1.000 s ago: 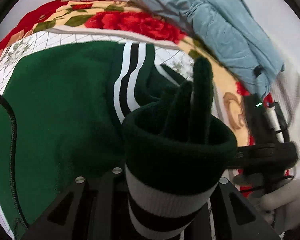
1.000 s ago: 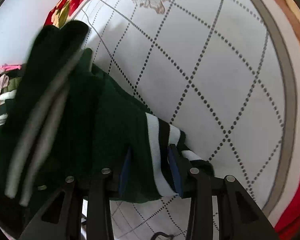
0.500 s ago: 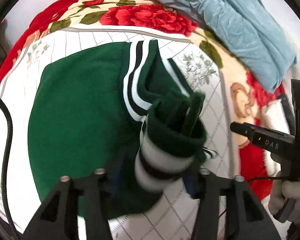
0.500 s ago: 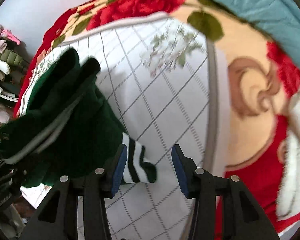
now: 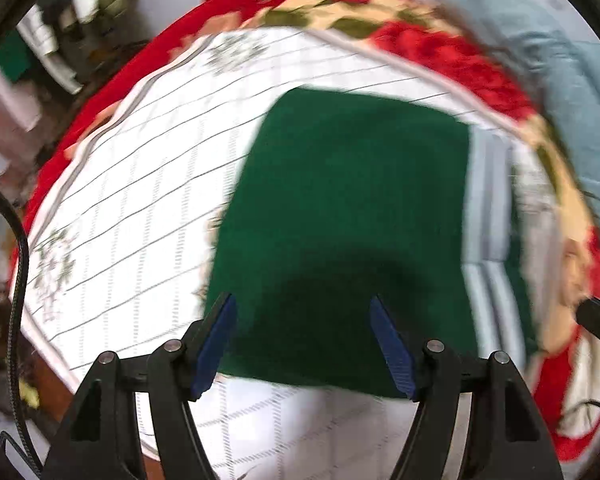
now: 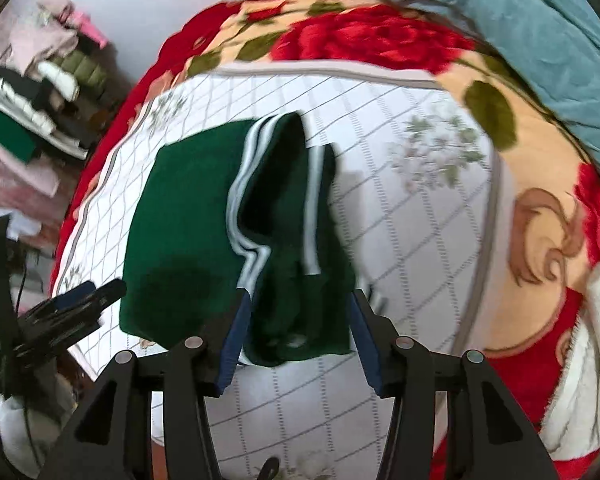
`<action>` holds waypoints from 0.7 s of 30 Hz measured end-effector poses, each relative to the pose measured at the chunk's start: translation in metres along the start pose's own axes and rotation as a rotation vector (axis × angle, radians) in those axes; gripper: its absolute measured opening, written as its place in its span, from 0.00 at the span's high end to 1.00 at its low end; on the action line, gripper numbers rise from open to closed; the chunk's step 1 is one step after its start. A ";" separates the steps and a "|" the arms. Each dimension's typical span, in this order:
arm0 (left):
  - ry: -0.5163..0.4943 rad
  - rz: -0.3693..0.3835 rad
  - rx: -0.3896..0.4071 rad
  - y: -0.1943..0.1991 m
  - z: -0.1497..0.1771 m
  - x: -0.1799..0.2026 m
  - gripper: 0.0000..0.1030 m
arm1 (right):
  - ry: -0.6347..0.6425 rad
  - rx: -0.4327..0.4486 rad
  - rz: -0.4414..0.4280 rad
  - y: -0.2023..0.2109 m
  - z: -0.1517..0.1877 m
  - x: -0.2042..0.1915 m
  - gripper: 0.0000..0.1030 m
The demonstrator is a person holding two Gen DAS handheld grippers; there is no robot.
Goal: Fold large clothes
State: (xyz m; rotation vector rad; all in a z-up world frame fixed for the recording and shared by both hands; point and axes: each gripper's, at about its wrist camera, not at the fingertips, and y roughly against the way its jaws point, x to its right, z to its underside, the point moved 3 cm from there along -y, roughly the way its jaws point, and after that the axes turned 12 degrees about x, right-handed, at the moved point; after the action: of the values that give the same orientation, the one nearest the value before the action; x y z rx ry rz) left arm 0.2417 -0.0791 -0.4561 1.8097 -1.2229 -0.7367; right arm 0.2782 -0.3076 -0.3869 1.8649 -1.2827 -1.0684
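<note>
A dark green garment [image 5: 340,208] lies flat on the bed's white quilted mat [image 5: 140,184]. Its white-striped sleeves [image 6: 284,208] are folded in over the right side of the body [image 6: 180,220]. My left gripper [image 5: 300,298] hovers above the garment's near edge, jaws opening, with nothing between the blue pads. My right gripper [image 6: 298,294] hangs above the folded sleeves, jaws opening too; the cloth lies below the pads and apart from them. The left gripper [image 6: 72,304] also shows at the left of the right wrist view.
A red floral blanket [image 6: 380,36] surrounds the mat [image 6: 420,208]. A blue-grey cloth [image 6: 520,20] is bunched at the back right. A pile of clothes [image 6: 40,92] sits off the bed at the left. White fur trim [image 6: 592,340] lies at the right edge.
Both grippers let go of the striped cuffs, opened wider and rose. The sleeves now rest on the garment. The left view swung left across the green body.
</note>
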 end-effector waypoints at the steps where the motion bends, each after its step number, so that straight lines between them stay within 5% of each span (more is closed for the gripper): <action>1: 0.003 -0.047 -0.004 -0.012 -0.001 -0.003 0.35 | 0.009 -0.023 0.010 -0.010 0.000 -0.008 0.49; 7: -0.060 -0.155 -0.045 -0.085 0.000 0.000 0.33 | 0.062 -0.196 0.144 -0.100 0.013 -0.030 0.49; 10: -0.107 -0.185 -0.025 -0.095 0.000 0.003 0.23 | 0.078 -0.257 0.179 -0.135 0.021 -0.030 0.47; 15: -0.153 -0.241 -0.001 -0.100 0.000 0.000 0.00 | 0.102 -0.277 0.199 -0.156 0.019 -0.032 0.31; 21: 0.025 -0.101 -0.057 -0.113 -0.003 -0.027 0.00 | 0.080 -0.294 0.191 -0.170 0.012 -0.029 0.19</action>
State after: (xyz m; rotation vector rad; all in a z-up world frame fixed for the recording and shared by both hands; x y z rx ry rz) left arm 0.2858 -0.0303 -0.5514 1.8384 -1.0901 -0.7958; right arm 0.3354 -0.2248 -0.5271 1.5192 -1.1616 -1.0096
